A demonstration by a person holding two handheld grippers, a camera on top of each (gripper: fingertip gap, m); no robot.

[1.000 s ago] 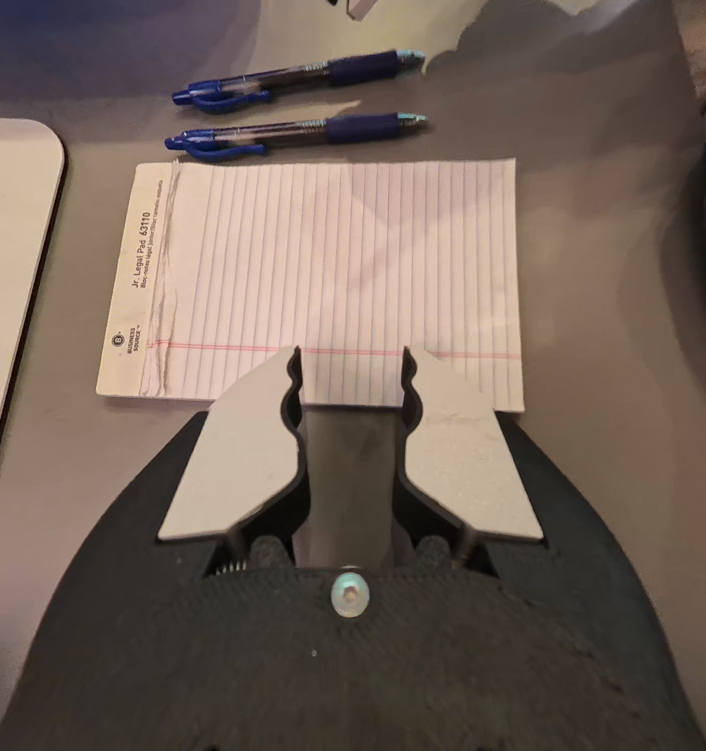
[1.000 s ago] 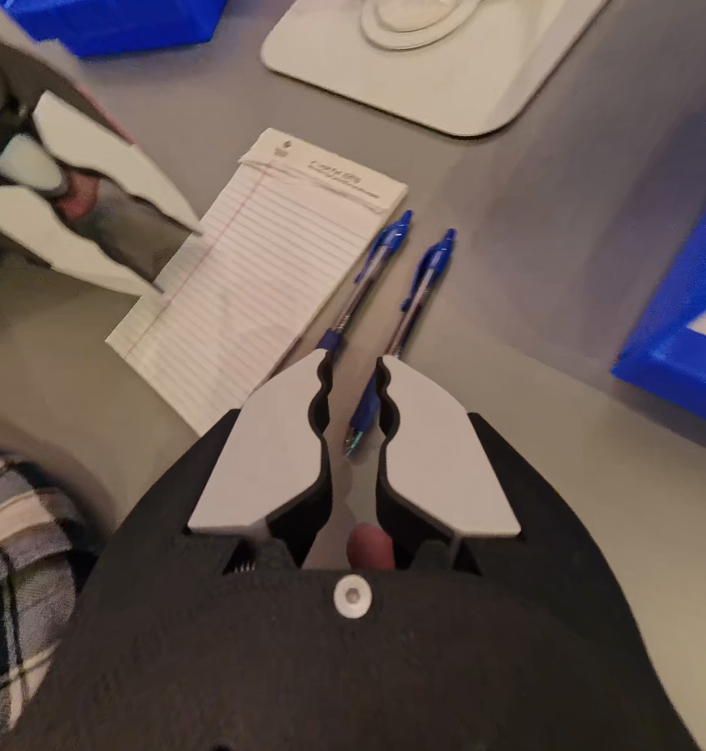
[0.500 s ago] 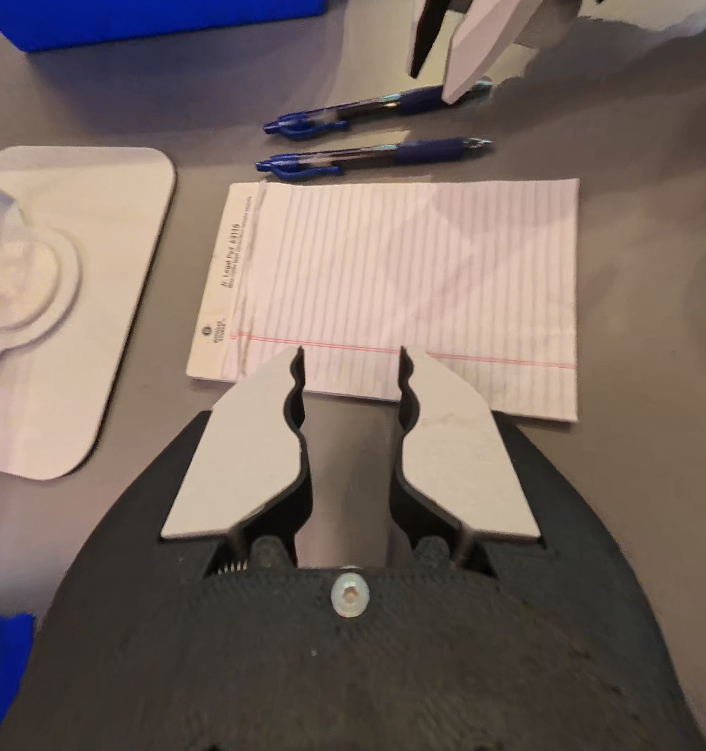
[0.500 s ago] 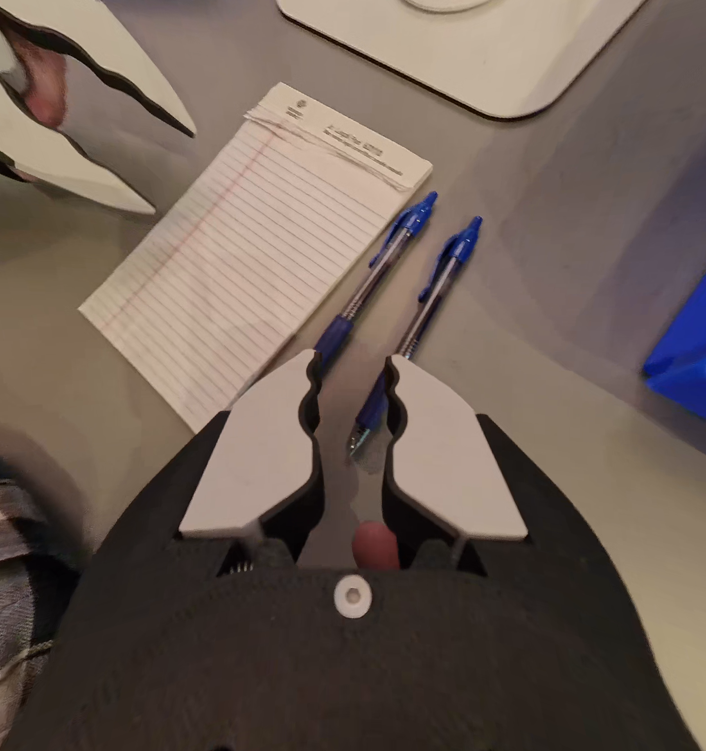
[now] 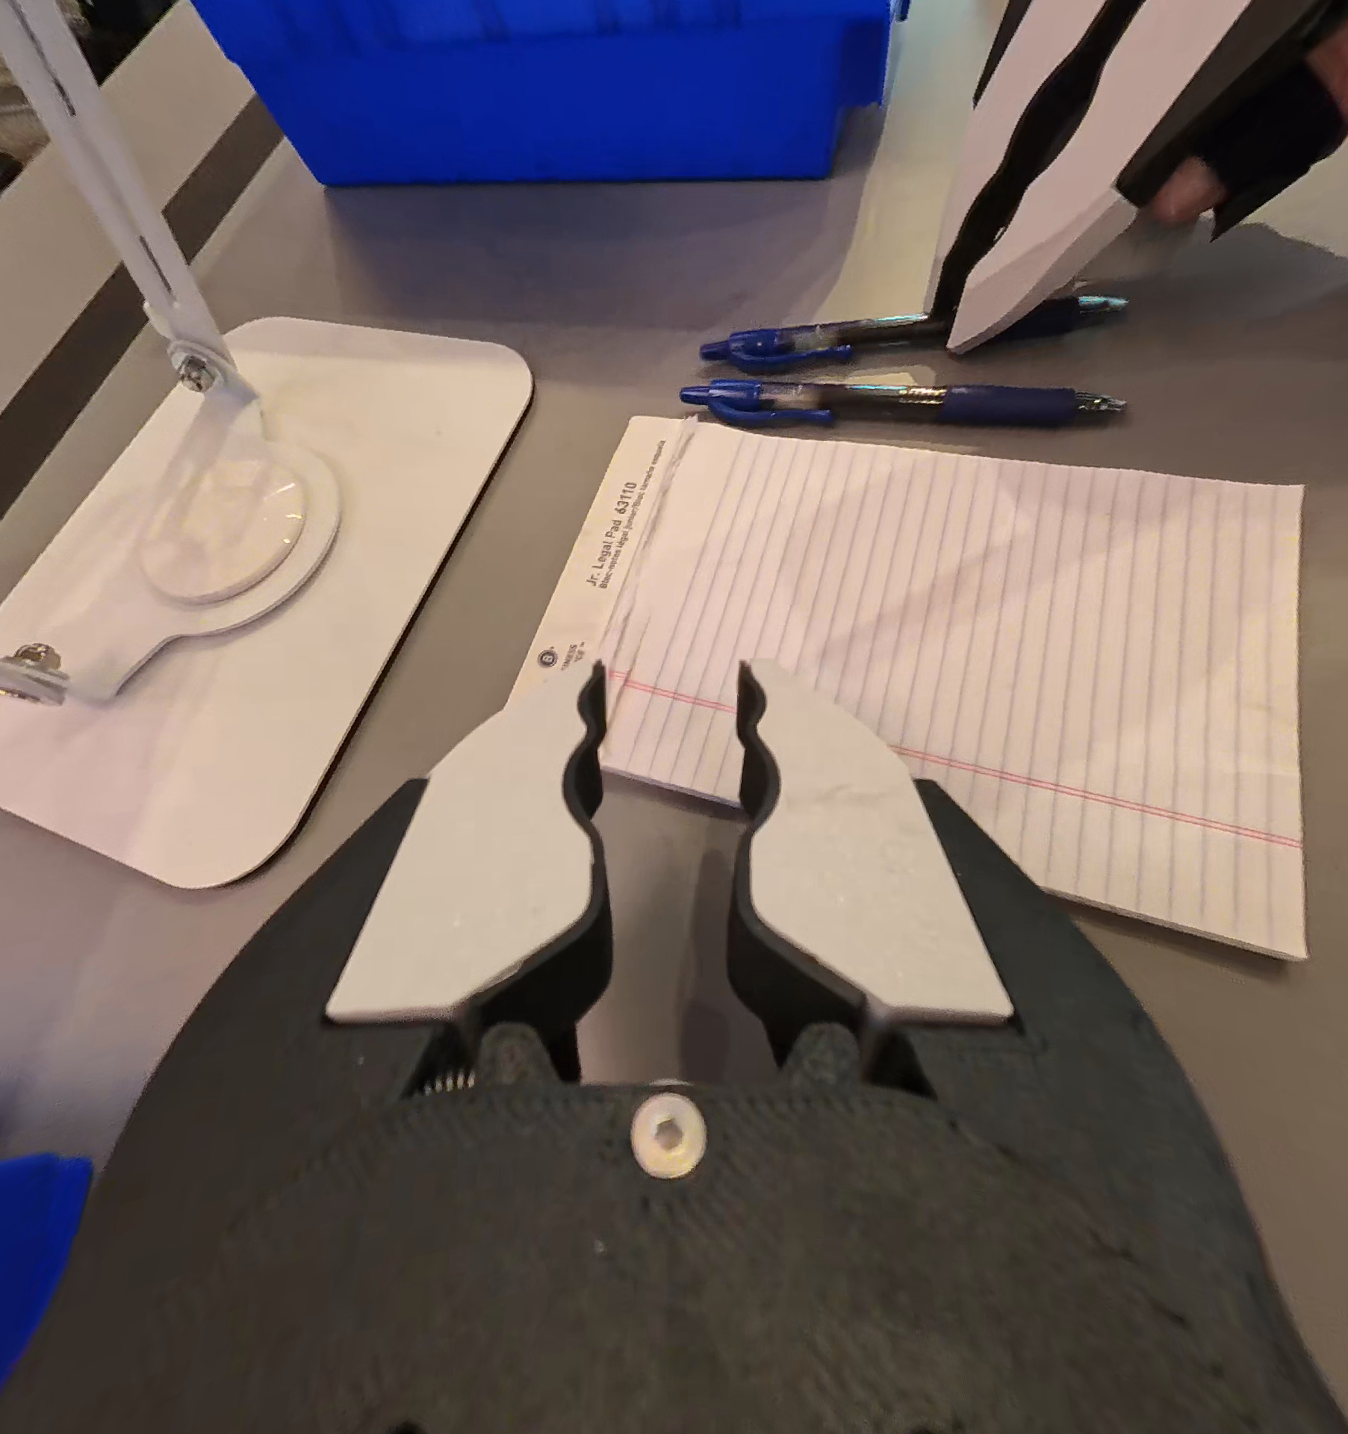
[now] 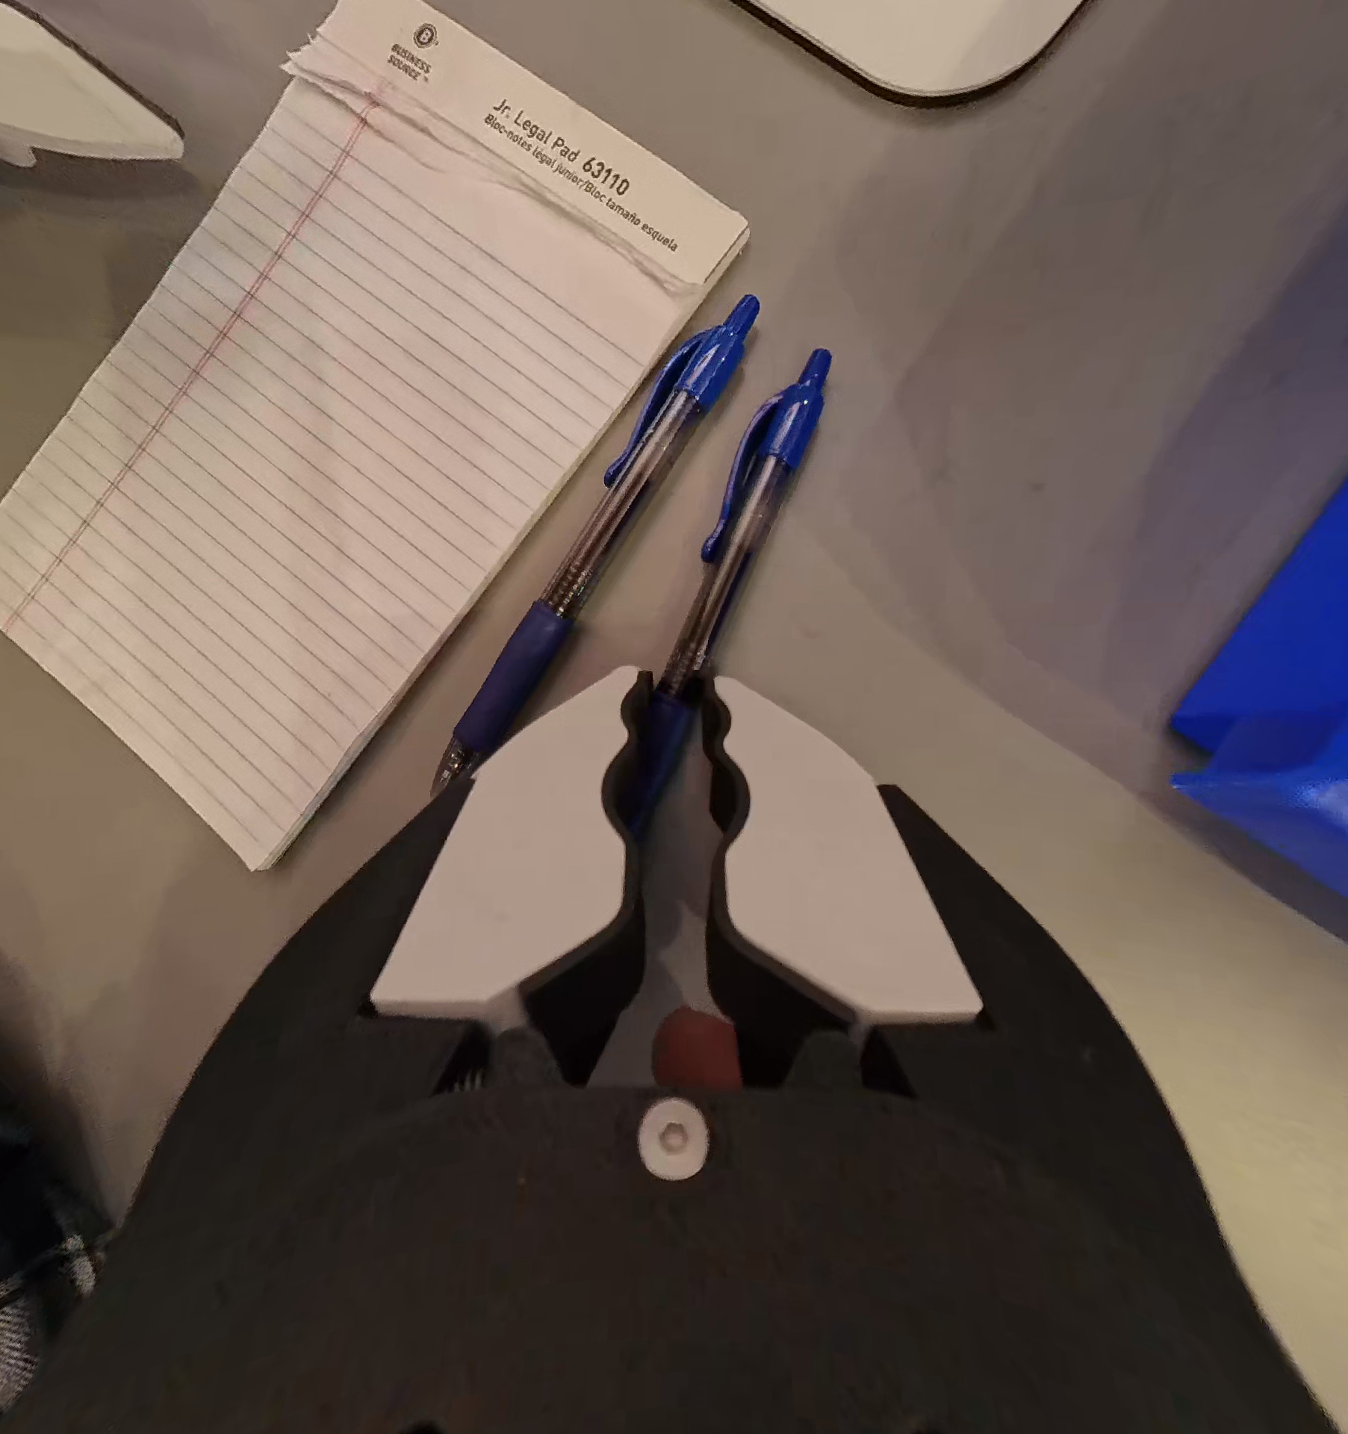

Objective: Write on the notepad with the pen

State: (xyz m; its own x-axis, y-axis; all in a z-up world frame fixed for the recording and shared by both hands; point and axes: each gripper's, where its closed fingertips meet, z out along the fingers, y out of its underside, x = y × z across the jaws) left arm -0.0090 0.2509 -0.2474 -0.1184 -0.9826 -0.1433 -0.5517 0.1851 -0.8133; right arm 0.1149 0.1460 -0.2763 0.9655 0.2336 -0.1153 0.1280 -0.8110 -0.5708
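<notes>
The right gripper (image 6: pixel 669 687) has its two fingers closed on the dark blue grip of a blue pen (image 6: pixel 764 481). Both pads press on the grip, one from each side. The rest of this pen lies on the gray table (image 6: pixel 1004 388), with its clip end pointing away from the gripper. A second blue pen (image 6: pixel 616 512) lies just beside it and is not held. It sits between the held pen and the notepad (image 6: pixel 329 434), close to the pad's edge.

The notepad is white with thin lines and a red line down one side. It lies flat on the table, and its page looks blank.

The left gripper (image 5: pixel 669 673) hangs over the near corner of the notepad. Its fingers are apart and hold nothing.

From the left side, the right gripper (image 5: pixel 957 326) comes down steeply onto the far pen. A person's hand (image 5: pixel 1276 147) in a dark glove holds it.

A white board (image 5: pixel 360 559) with a white stand on it lies left of the notepad. A blue bin (image 5: pixel 562 93) sits behind it. Another blue bin (image 6: pixel 1291 683) is to the right of the pens.
</notes>
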